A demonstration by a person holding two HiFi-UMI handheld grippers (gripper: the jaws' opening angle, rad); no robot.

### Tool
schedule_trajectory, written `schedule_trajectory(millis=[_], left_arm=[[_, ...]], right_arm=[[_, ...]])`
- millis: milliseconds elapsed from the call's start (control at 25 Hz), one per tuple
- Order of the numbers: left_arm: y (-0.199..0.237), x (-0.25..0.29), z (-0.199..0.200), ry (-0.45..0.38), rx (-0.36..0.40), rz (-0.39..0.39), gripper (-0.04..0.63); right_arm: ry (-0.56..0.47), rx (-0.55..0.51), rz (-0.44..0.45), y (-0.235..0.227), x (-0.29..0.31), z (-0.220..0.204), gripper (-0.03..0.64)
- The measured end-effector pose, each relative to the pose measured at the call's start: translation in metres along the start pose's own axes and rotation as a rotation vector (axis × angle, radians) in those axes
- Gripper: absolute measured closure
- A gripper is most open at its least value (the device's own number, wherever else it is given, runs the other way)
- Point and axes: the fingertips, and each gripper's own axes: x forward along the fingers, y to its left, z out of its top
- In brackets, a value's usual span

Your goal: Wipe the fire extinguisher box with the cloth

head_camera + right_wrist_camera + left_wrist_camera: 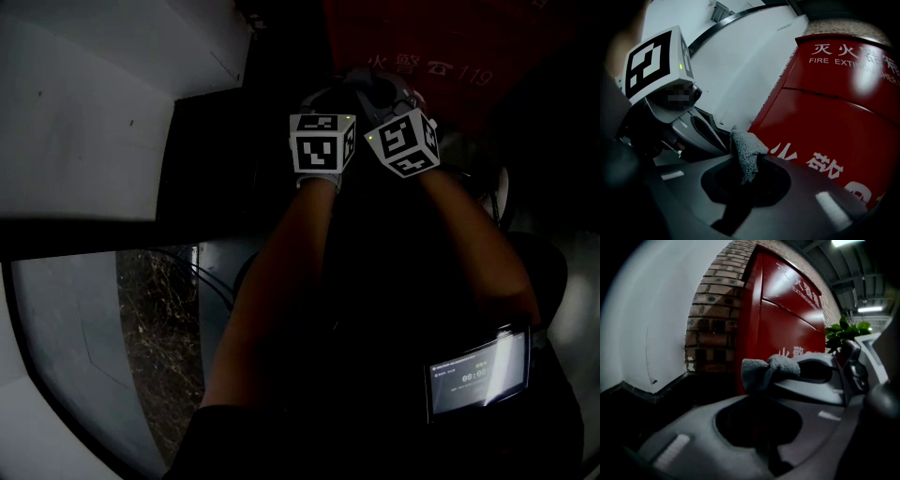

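The wiping has not begun, I judge; the step in hand is to settle the cloth. The right gripper has its jaws closed on it, and the left gripper seems to pinch the same cloth at its tip (the two tips meet there). The cloth is near the red box but not touching it. Next, one gripper should let go and the other press the cloth flat on the box front.

The left gripper view shows bricks and a plant beside the box. The head view is too dark for this, but shows both arms close together.
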Motion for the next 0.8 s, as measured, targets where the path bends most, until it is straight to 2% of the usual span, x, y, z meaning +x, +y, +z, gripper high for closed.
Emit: schedule_trajectory(millis=[80, 160, 520, 680, 800], left_arm=[[0.000, 0.000, -0.005, 0.001, -0.063, 0.014, 0.594], [-0.001, 0.000, -0.011, 0.012, -0.083, 0.021, 0.594], [0.009, 0.017, -0.046, 0.127, 0.014, 0.023, 0.594], [0.002, 0.025, -0.062, 0.184, -0.039, -0.038, 0.594], [0.003, 0.030, -0.071, 0.228, -0.028, -0.045, 0.594]], right_arm=[[0.010, 0.021, 0.019, 0.005, 0.002, -0.008, 0.588], [0.025, 0.046, 0.035, 0.011, 0.004, -0.018, 0.588], [0.082, 0.085, 0.100, 0.036, 0.014, -0.055, 0.589], [0.103, 0.100, 0.128, 0.045, 0.019, -0.065, 0.589], [0.131, 0.111, 0.156, 0.053, 0.021, -0.077, 0.589]])
